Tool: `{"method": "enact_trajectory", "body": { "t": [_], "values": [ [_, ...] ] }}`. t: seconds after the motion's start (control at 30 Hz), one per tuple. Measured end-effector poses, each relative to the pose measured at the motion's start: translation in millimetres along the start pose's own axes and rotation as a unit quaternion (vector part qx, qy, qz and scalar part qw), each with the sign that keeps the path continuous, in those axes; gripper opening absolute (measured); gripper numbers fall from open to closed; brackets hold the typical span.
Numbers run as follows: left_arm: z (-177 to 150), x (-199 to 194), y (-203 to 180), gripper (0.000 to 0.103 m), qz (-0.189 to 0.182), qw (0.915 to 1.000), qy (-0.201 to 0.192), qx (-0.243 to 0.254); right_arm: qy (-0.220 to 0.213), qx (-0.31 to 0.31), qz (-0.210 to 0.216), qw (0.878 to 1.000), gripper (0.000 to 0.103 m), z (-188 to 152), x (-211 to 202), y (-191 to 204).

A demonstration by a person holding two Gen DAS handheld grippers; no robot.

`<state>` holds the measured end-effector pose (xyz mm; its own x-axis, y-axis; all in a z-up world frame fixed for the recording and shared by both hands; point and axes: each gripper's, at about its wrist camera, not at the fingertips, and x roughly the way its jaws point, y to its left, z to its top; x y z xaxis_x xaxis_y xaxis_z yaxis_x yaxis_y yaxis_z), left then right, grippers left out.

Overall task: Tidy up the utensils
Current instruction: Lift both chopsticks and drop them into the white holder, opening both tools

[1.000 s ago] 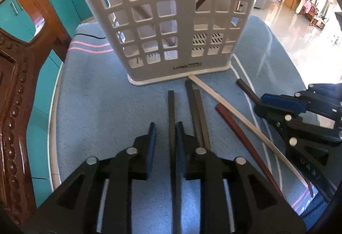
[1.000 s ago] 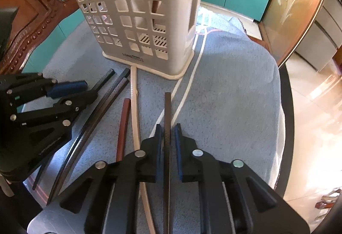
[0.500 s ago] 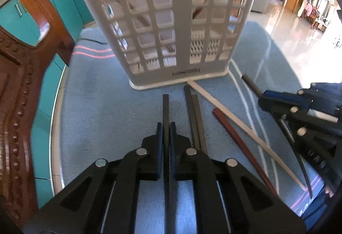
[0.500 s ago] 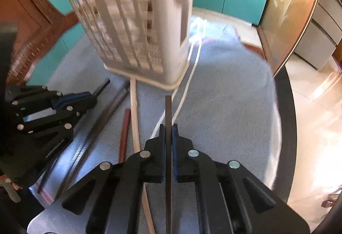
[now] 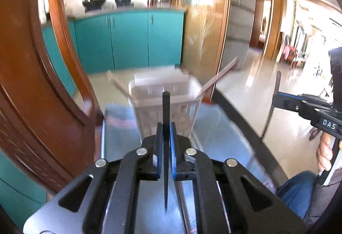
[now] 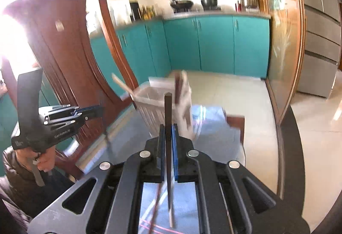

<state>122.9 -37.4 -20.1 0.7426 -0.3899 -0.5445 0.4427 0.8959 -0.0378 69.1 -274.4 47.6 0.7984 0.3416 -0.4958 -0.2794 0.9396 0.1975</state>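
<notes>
My left gripper (image 5: 165, 127) is shut on a black chopstick (image 5: 165, 110) and holds it lifted, tip pointing up, in front of the white slotted basket (image 5: 183, 114). My right gripper (image 6: 168, 129) is shut on a dark brown chopstick (image 6: 167, 110), also lifted in front of the basket (image 6: 158, 114). Several chopsticks lean out of the basket (image 5: 218, 78). The right gripper shows at the right of the left wrist view (image 5: 277, 101), the left gripper at the left of the right wrist view (image 6: 94, 109). Both views are blurred.
The basket stands on a blue cloth (image 5: 215, 125) on a round dark-edged table (image 6: 297, 127). A carved wooden chair back (image 5: 42, 84) rises on the left. More chopsticks lie on the cloth below the right gripper (image 6: 157, 208). Teal cabinets (image 6: 213, 46) stand behind.
Both grippers have risen off the cloth and tilted up with their chopsticks in them. The basket now looks smaller and lower in both views.
</notes>
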Motion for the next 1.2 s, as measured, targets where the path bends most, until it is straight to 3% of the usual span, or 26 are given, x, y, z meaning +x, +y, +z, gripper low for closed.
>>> {"method": "enact_trajectory", "body": {
  "t": [0.23, 0.4, 0.57, 0.8, 0.97, 1.03, 1.2],
  "values": [
    [64.5, -43.6, 17.7, 0.007, -0.022, 0.9969, -0.07, -0.029, -0.081, 0.018, 0.038, 0.996, 0.007, 75.7, -5.6, 16.1],
    [104.0, -52.5, 32.5, 0.007, -0.016, 0.9897, -0.124, -0.071, -0.137, 0.076, 0.025, 0.987, 0.007, 106.1, 15.5, 1.8],
    [111.7, -36.8, 45.4, 0.007, -0.01, 0.9858, -0.13, -0.106, -0.189, 0.106, -0.027, 0.976, 0.007, 106.8, 40.1, -10.4],
    [113.2, -26.9, 58.0, 0.007, 0.036, 0.9738, -0.174, -0.142, -0.146, 0.066, -0.073, 0.984, 0.007, 93.4, 89.1, -8.0],
    [104.5, -13.4, 63.6, 0.007, 0.111, 0.9604, -0.205, -0.152, -0.113, 0.013, -0.088, 0.99, 0.007, 77.3, 112.1, 5.9],
    [103.3, 0.8, 62.9, 0.007, 0.132, 0.9611, -0.194, -0.145, -0.107, 0.0, -0.089, 0.99, 0.007, 70.4, 112.7, 11.4],
    [92.9, 24.8, 56.1, 0.007, 0.127, 0.97, -0.157, -0.135, -0.103, -0.023, -0.097, 0.99, 0.007, 58.3, 109.3, 19.0]
  ]
}}
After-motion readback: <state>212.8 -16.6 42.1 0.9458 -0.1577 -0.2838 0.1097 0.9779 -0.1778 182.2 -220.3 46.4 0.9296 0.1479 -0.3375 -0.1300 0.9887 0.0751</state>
